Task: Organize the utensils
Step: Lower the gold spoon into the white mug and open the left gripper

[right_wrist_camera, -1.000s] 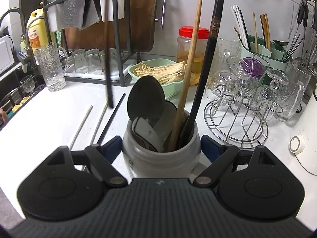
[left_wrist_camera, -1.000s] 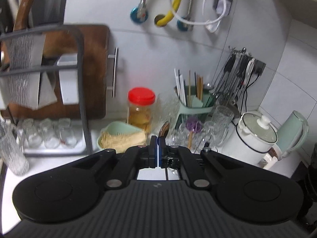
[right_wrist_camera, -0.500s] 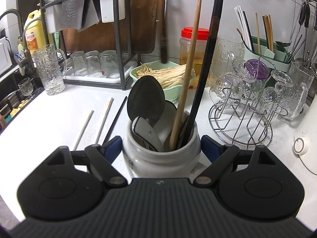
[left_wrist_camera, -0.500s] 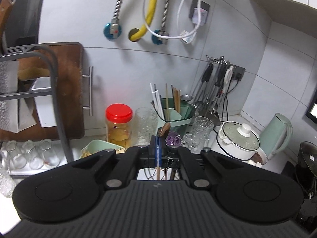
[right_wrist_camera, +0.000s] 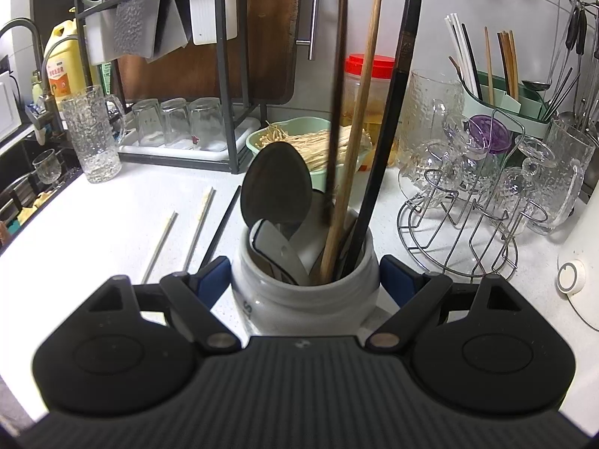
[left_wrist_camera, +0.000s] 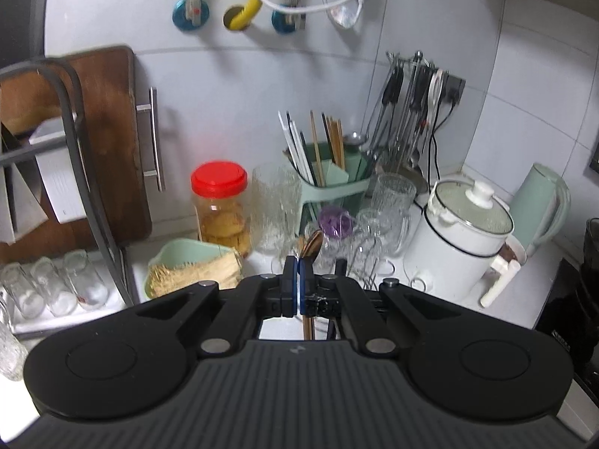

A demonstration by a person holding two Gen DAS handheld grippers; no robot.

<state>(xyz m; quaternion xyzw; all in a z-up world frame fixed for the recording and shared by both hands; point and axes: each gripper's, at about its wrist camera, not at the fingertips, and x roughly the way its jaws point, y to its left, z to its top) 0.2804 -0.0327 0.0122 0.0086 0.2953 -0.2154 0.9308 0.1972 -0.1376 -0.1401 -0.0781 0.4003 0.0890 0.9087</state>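
My right gripper (right_wrist_camera: 305, 271) holds a white ceramic jar (right_wrist_camera: 303, 295), its blue pads (right_wrist_camera: 213, 275) pressed on both sides. The jar stands on the white counter (right_wrist_camera: 112, 217) and holds a black spoon (right_wrist_camera: 277, 187), a wooden chopstick (right_wrist_camera: 355, 127), a black chopstick (right_wrist_camera: 389, 123) and a white utensil. My left gripper (left_wrist_camera: 298, 265) is shut on a brown long-handled spoon (left_wrist_camera: 312, 245). In the right wrist view that spoon's dark handle (right_wrist_camera: 338, 86) hangs down from the top edge, its lower end inside the jar mouth. Two pale chopsticks (right_wrist_camera: 200, 220) and a black one (right_wrist_camera: 221, 228) lie loose left of the jar.
A wire stand of glasses (right_wrist_camera: 468, 194) stands right of the jar, with a green utensil caddy (right_wrist_camera: 498, 101) behind it. A green bowl of noodles (right_wrist_camera: 299, 138), a red-lidded jar (right_wrist_camera: 368, 71) and a dish rack (right_wrist_camera: 179, 119) line the back. A sink (right_wrist_camera: 22, 194) lies far left.
The held spoon's handle has swept from the left across to the jar, and its lower end now sits in the jar mouth. The jar and the right gripper have stayed put.
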